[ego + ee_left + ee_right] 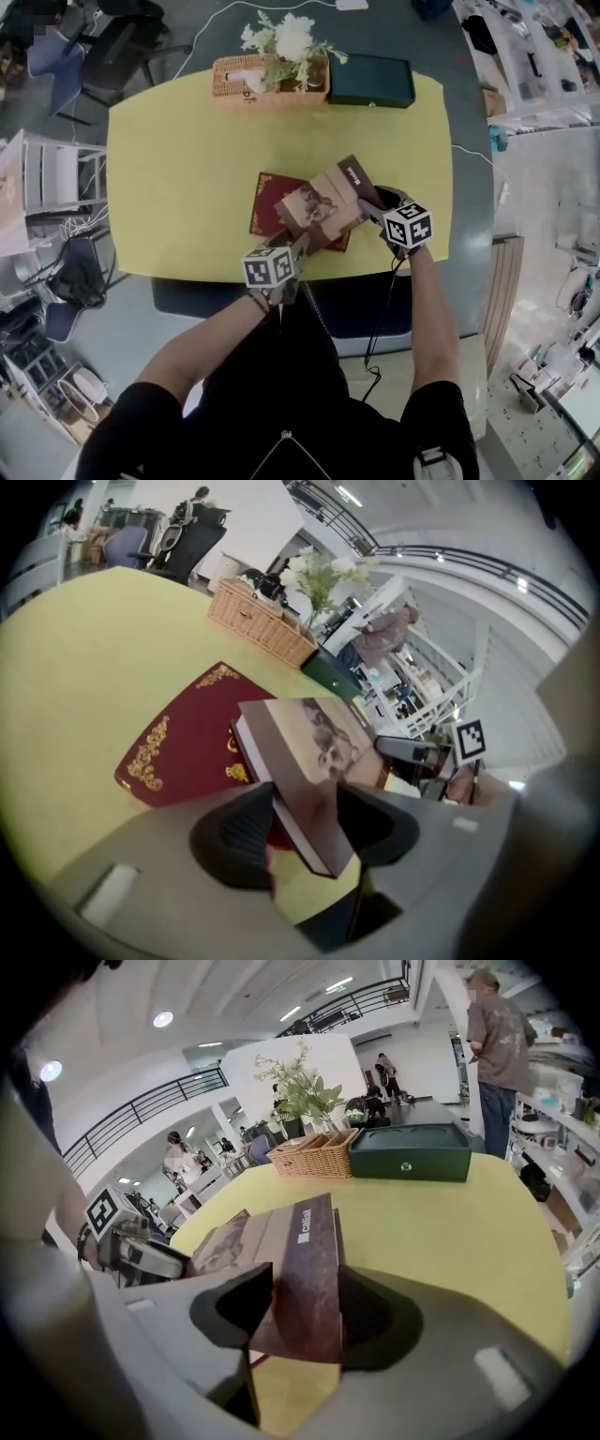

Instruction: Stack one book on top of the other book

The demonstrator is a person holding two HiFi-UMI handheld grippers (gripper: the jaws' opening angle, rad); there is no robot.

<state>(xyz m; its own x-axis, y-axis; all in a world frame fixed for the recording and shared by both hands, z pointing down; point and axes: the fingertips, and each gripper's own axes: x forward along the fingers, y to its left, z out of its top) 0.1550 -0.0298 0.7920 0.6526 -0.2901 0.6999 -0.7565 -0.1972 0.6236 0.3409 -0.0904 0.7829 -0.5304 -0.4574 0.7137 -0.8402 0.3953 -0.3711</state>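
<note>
A dark red book with gold ornament [270, 202] [183, 742] lies flat on the yellow table [178, 169]. A brown book with a picture cover [328, 202] [309, 738] [300, 1251] sits slanted over the red book's right part. My left gripper [300, 244] [305, 822] is shut on its near left corner. My right gripper [372, 208] [305, 1307] is shut on its spine side at the right. I cannot tell whether the brown book rests on the red one or hangs just above it.
At the table's far edge stand a wicker basket with white flowers [272, 80] and a dark green box [371, 80]. Chairs [56, 178] crowd the floor at the left. The table's near edge [281, 277] runs just under my grippers.
</note>
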